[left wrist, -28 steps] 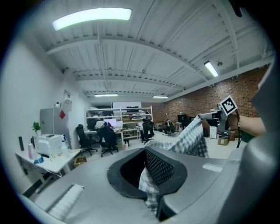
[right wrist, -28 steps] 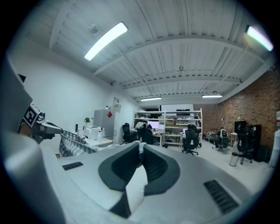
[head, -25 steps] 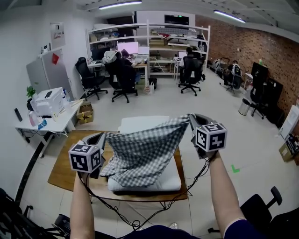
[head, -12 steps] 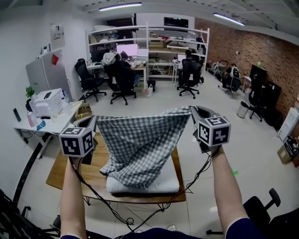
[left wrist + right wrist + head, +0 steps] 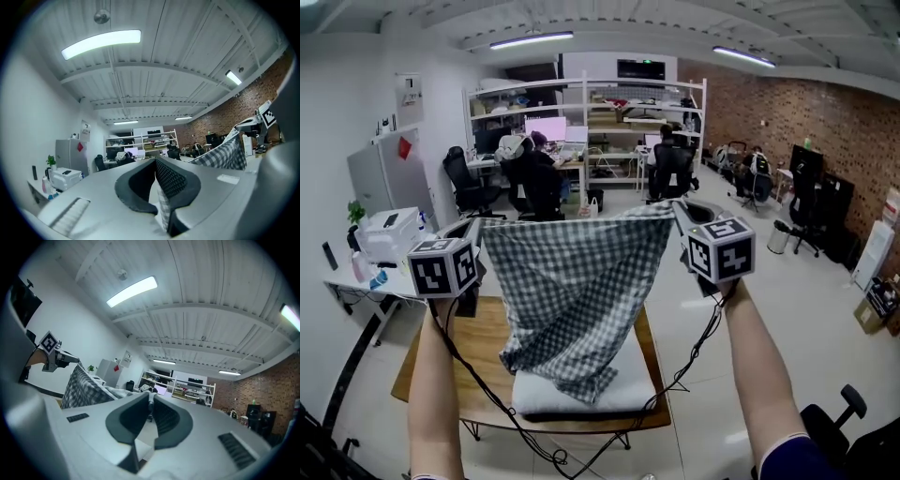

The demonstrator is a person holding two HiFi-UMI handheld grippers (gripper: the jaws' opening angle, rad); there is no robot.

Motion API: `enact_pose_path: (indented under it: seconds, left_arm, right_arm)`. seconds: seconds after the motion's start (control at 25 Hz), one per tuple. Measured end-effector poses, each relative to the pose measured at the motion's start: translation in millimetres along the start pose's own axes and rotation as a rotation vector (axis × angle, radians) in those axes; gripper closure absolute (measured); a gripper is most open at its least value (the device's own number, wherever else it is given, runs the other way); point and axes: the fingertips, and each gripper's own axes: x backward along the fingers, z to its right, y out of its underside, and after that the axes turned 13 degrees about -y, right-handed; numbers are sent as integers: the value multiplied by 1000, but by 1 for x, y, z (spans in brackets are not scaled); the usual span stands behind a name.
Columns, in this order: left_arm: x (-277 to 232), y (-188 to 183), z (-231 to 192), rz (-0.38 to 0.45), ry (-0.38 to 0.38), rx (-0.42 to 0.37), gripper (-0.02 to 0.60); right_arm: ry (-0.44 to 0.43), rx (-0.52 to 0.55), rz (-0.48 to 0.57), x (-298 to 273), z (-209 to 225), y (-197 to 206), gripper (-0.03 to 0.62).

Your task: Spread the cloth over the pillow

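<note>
Checked cloth point(image 5: 572, 291) hangs mid-frame, its top edge running left-right between my left tool point(image 5: 478, 228) and right tool point(image 5: 677, 210), both clamped on corners. Pillow point(image 5: 628, 375) sits below, lower centre, on the bench point(image 5: 431, 366).

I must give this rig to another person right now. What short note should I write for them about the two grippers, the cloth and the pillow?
Left gripper: shut on one top corner of the grey-and-white checked cloth.
Right gripper: shut on the other top corner.
Cloth: held up between both grippers, hanging like a curtain, its lower end over the white rectangular pillow.
Pillow: lies on the low wooden table, mostly uncovered.
Done: both corners gripped, cloth opened out.
Left: carry the cloth over the pillow, lower it flat, release.
</note>
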Motion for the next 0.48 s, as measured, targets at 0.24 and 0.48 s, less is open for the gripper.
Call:
enact_pose_path:
  seconds: [0.24, 0.48]
  left_arm:
    - [-16, -24, -5, -3, 5, 40, 571]
    - [-28, -55, -12, 17, -3, 55, 571]
  right_arm:
    - [13, 31, 9, -6, 13, -28, 565]
    - [34, 66, 30, -17, 29, -69, 565]
